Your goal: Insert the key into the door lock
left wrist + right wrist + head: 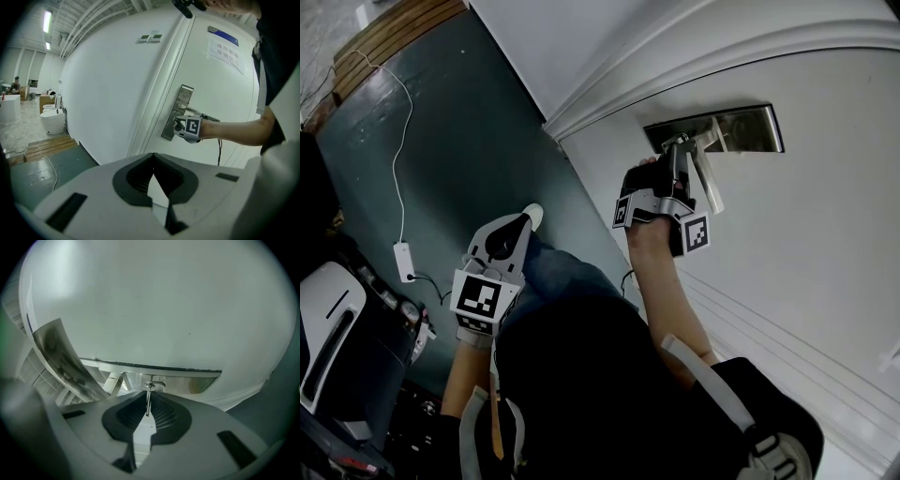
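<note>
Mirror-bright metal lock plate [187, 380], thin shiny metal key [148, 401], smooth matt white door [164, 310]

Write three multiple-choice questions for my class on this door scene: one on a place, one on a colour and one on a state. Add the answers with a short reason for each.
1. Where is the right gripper?
A. At the metal lock plate on the door
B. Hanging low, away from the door
C. Above the door

2. What colour is the door?
A. Brown
B. White
C. Red

3. What state is the right gripper in?
A. Open and empty
B. Shut and empty
C. Shut on the key

Answers:
1 A: the head view shows its jaws up against the plate.
2 B: the door panel is white in every view.
3 C: the right gripper view shows the key clamped between the jaws, with its tip at the plate.
</note>
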`<state>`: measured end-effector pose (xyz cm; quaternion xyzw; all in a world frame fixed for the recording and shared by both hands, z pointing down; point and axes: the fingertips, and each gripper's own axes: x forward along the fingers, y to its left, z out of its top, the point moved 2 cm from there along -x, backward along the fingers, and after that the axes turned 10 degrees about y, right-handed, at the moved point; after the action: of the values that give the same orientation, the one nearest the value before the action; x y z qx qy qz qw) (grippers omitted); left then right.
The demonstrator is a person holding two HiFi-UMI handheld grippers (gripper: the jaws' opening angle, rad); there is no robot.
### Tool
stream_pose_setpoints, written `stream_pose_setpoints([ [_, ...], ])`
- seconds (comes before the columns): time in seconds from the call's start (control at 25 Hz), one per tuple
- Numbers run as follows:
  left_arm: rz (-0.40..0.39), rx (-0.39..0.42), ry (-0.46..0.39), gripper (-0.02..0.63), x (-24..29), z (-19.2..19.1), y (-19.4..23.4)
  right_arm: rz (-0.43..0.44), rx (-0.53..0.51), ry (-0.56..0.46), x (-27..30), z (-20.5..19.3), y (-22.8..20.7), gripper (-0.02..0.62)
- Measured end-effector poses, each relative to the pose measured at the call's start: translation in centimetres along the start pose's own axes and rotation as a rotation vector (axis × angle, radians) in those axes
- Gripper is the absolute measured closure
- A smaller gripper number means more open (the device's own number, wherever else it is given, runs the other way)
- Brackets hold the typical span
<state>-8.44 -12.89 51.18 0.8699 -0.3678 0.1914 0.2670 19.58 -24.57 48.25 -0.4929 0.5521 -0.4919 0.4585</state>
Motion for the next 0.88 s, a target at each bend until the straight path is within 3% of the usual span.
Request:
stream_pose_setpoints([
  [0.32,0.009,0.015,-0.005,0.598,-1.0,0.4,-0.8,-0.020,-0.016,0.064,-1.7,-1.4,0.4,0.561],
  [0.48,0.007,0.024,-0.014,0.598,-1.6,0.6,-1.5,-0.033,-0.066,0.160,-3.0,-3.2,1.0,0.568],
  [0.72,0.022,0.053,-0.035,0.598,-2.9,1.5,-2.5,-0.005,-0.305,0.352,-4.5,-6.8,4.0,0.580],
  [0.88,0.035,0.067,-0.074,0.598,-3.6,2.9,-3.0,0.036,-0.599,0.486,-5.5,-8.7,6.6,0.580],
])
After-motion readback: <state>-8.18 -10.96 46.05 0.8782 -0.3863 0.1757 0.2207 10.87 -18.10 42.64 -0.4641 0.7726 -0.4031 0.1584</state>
